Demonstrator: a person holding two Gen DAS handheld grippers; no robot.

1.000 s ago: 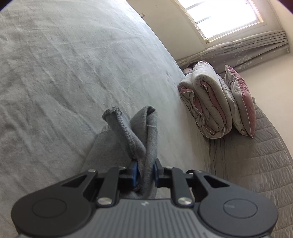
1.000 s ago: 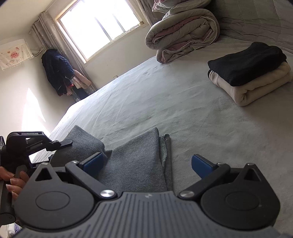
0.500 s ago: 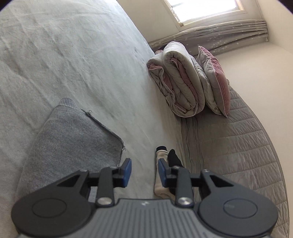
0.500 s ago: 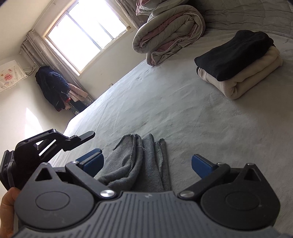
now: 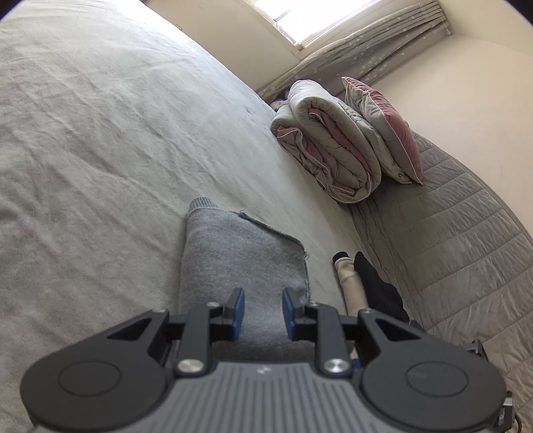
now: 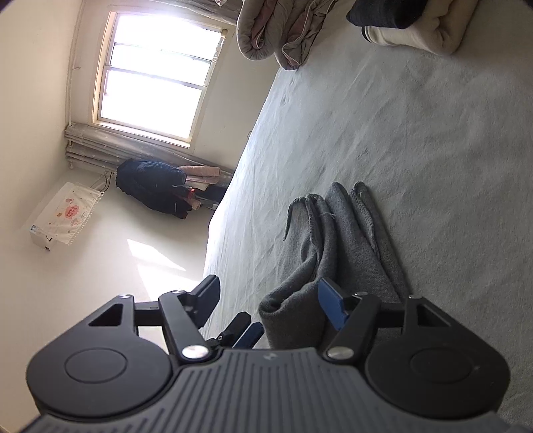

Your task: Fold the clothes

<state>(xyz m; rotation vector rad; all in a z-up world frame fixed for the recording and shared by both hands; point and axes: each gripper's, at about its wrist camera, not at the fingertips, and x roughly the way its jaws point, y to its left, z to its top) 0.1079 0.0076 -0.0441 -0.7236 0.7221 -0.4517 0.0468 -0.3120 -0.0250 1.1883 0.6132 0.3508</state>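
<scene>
Your left gripper [image 5: 260, 313] closing, empty, over grey sweater [image 5: 240, 259], your right gripper [image 6: 269, 301] closing around its folded edge, folded stack [image 5: 363, 286] at 3 o'clock.

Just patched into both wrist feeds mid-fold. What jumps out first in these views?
The grey knit garment lies folded on the pale bed sheet, right under the left gripper, whose jaws are closing with nothing pinched. In the right wrist view the right gripper is closing around the garment's bunched edge. Beyond, a rolled duvet and pillow sit near the bright window, with a folded black-and-cream stack nearby.
</scene>
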